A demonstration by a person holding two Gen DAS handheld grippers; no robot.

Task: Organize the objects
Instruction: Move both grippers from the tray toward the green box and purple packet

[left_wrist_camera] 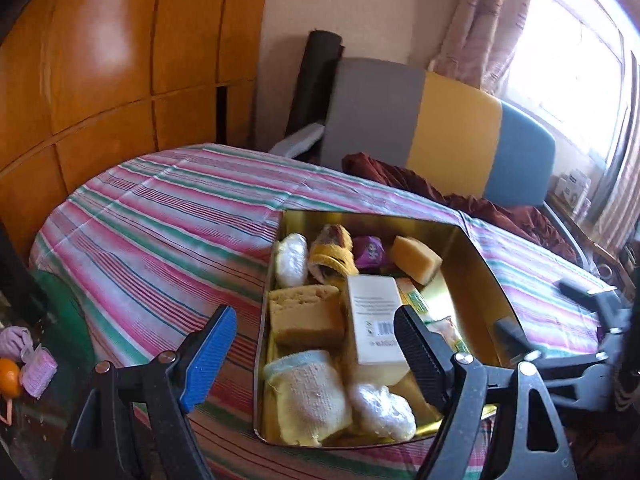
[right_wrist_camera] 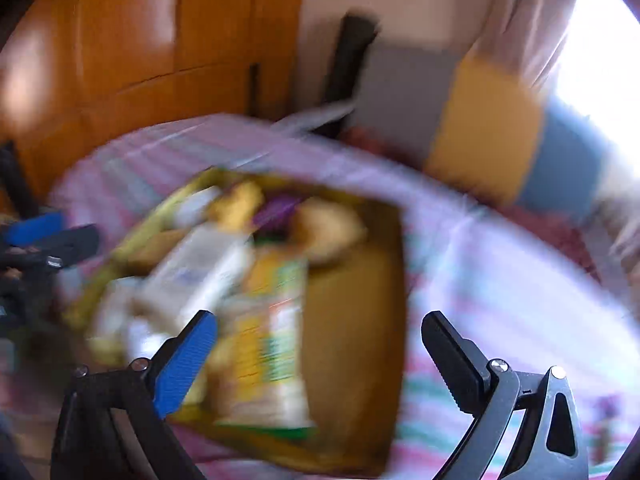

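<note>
both grippers wide open, empty

Each gripper, left gripper and right gripper, has black arms with silver screws, one blue ribbed pad and one black (apparently ribbed too, though blurred).

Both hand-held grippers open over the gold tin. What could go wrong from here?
1. The white rectangular carton lies tilted on other items in the crowded gold metal tin; a nudge could tip it out.
2. The right wrist view is motion-blurred, so aiming the right hand-held gripper is unreliable.
3. The left hand-held gripper straddles the tin's rim and might snag it.
</note>
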